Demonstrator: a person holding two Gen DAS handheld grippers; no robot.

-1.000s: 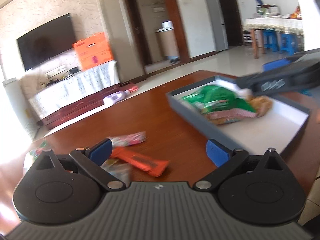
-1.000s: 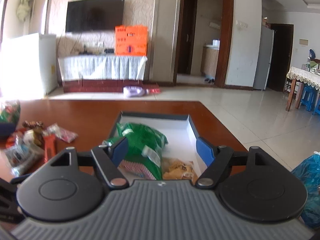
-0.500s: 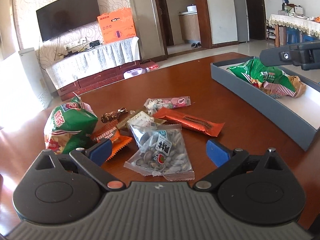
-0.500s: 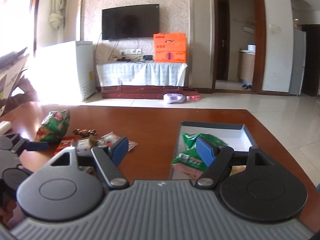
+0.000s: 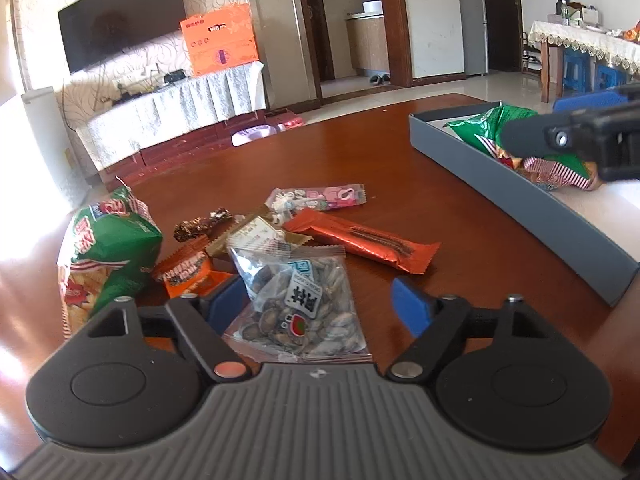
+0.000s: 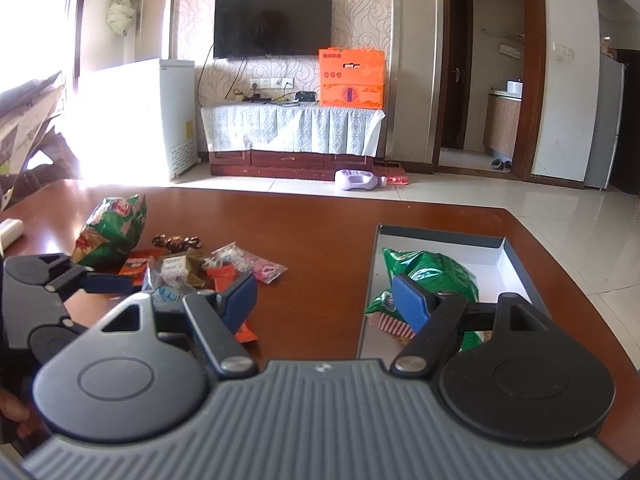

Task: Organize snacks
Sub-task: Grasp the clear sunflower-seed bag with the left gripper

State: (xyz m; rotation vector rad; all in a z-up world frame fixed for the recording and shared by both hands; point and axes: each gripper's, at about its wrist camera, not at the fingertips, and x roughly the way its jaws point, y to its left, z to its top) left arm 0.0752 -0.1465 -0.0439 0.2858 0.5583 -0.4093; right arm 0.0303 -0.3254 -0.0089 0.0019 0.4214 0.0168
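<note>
Left gripper hangs low over the pile of loose snacks at the left of the table, jaws closing with the clear bag of seeds between them, pads not yet pressing — bag's long axis runs near to far, in line with the fingers. Right gripper is spread and empty, farther from the bag, near the grey tray. Open wood lies between pile and tray; the tray's near wall is the edge to clear.

Wall television, orange box (beside it)
</note>
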